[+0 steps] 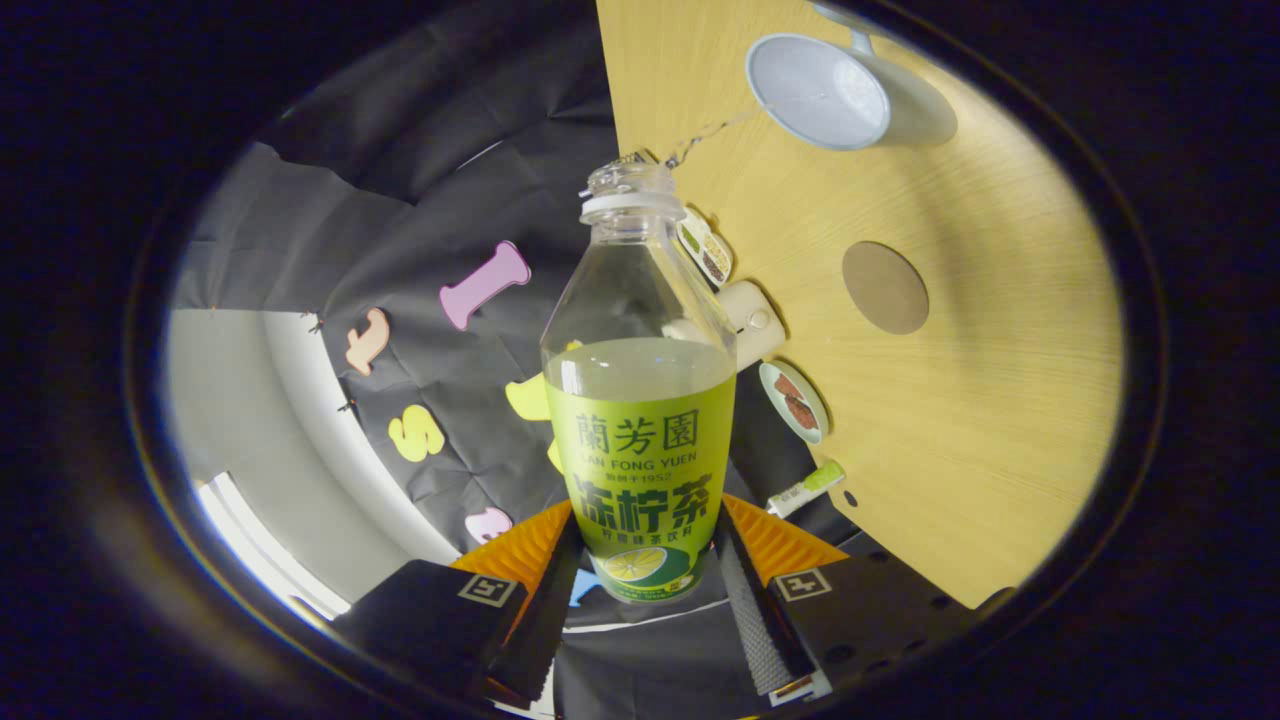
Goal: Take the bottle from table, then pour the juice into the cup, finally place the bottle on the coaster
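Observation:
My gripper [648,545] is shut on the lower part of a clear juice bottle [640,400], one finger on each side of its green label. The bottle has no cap and is a little over half full of pale yellow-green juice. It is tipped over the wooden table [1000,400], which looks turned on its side behind it. A thin thread of liquid runs from the bottle's mouth [632,182] toward a white cup [835,92] lying beyond it. A round brown coaster [885,287] sits on the table between the cup and my fingers, off to the right of the bottle.
Along the table's edge beside the bottle lie a small plate of brown food [795,400], a cream cylinder [752,318], small printed packets [706,246] and a green-and-white tube [806,488]. The black cloth wall fills the left side.

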The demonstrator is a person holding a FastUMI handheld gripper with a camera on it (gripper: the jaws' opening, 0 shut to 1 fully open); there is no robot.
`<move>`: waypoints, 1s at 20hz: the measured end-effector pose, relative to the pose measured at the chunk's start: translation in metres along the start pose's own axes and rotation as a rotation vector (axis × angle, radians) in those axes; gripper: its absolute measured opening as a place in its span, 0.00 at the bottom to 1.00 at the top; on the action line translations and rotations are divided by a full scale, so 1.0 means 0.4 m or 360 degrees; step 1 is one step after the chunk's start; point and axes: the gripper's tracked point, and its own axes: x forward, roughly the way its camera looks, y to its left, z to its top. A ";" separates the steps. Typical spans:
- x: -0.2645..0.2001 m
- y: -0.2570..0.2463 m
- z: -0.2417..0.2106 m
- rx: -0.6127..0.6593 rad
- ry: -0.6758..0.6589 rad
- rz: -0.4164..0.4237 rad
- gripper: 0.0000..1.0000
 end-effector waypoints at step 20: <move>-0.018 0.110 0.007 0.0193 0.0007 0.0158 0.78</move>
